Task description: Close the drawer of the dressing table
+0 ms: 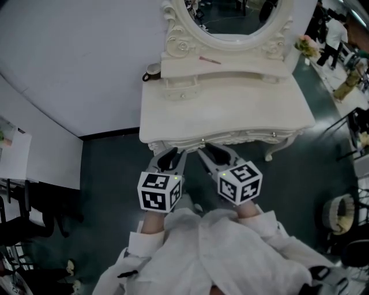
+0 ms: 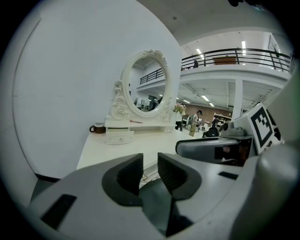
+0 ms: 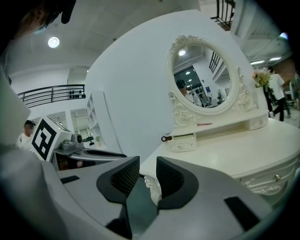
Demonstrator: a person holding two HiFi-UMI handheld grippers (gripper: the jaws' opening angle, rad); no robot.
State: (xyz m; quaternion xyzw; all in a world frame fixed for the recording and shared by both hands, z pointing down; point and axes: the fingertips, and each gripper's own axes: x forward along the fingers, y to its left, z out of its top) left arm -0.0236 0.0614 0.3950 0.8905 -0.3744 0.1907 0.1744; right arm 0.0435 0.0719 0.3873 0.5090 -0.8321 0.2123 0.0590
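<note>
The white dressing table [image 1: 225, 109] stands against the wall with an oval mirror [image 1: 230, 14]. Its carved drawer front [image 1: 236, 138] with small knobs lies under the tabletop's front edge and looks flush with it. My left gripper [image 1: 167, 157] and right gripper [image 1: 214, 153] sit side by side at that front edge, tips close to the drawer front. In the left gripper view the jaws [image 2: 150, 164] stand a little apart with nothing between them. The right gripper [image 3: 147, 168] also shows a narrow gap, and the table's carved corner [image 3: 152, 186] is seen through it.
A small drawer box [image 1: 183, 87] and a brown mug [image 1: 153, 70] sit on the table's back left, with a thin pink stick [image 1: 209, 60] on the shelf. Flowers [image 1: 305, 45] and people are at the right. A dark rack [image 1: 29, 213] stands at the left, and a round basket [image 1: 340, 213] at the right.
</note>
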